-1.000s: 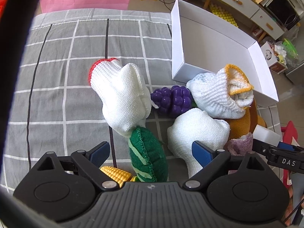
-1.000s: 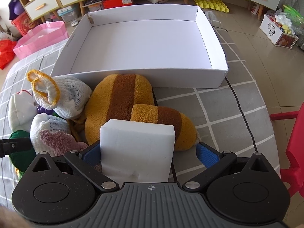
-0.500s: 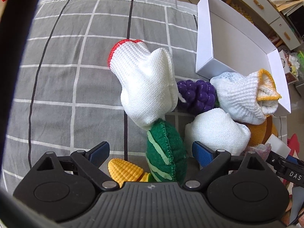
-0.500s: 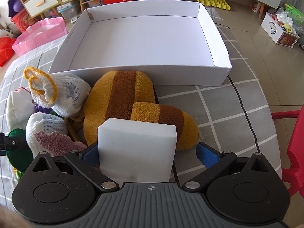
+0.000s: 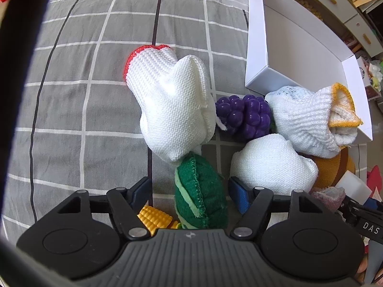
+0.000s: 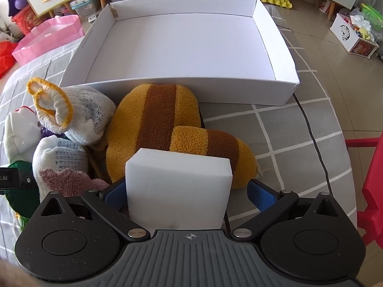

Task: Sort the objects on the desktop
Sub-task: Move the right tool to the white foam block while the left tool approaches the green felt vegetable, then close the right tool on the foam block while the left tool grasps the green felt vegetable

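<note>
Now the left tongs point(image 5: 190, 192) are closing around the soft green felt veggie point(image 5: 199, 197), not squeezing yet, while the right tongs point(image 6: 189, 195) stay open around the white foam block point(image 6: 178, 191).

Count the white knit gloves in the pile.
3: red-cuffed glove left of the grapes, yellow-cuffed glove by the white box, plain balled glove nearest. More may be hidden.
</note>
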The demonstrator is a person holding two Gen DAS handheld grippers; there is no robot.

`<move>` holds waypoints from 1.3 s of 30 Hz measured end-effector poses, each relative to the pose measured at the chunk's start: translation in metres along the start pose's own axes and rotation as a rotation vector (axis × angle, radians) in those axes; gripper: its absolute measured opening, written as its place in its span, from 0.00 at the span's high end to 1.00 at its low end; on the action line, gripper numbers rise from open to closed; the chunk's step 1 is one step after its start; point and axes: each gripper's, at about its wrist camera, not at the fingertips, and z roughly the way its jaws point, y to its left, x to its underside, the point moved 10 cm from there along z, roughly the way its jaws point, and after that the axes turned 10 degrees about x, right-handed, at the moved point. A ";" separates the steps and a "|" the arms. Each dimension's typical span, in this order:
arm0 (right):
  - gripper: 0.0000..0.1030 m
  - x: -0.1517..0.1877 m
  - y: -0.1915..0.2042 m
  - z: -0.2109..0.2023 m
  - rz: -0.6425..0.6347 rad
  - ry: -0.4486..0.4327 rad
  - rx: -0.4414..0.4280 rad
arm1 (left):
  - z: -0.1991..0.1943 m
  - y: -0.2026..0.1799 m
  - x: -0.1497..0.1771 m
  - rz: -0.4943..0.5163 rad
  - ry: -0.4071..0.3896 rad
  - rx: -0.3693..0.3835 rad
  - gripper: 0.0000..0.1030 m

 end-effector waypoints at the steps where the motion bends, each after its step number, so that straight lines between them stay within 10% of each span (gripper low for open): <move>1: 0.01 0.000 0.001 0.000 -0.002 0.000 -0.003 | 0.001 0.000 0.001 0.005 0.003 -0.009 0.47; 21: 0.05 0.001 0.001 0.002 0.011 0.019 -0.006 | 0.015 -0.019 0.006 0.034 0.007 -0.028 0.55; 27: 0.27 -0.003 -0.002 -0.001 0.069 0.027 -0.051 | 0.021 -0.021 0.001 0.049 0.008 -0.021 0.56; 39: 0.28 -0.003 -0.003 -0.005 0.062 0.008 -0.048 | 0.013 -0.028 -0.007 0.030 0.011 0.039 0.68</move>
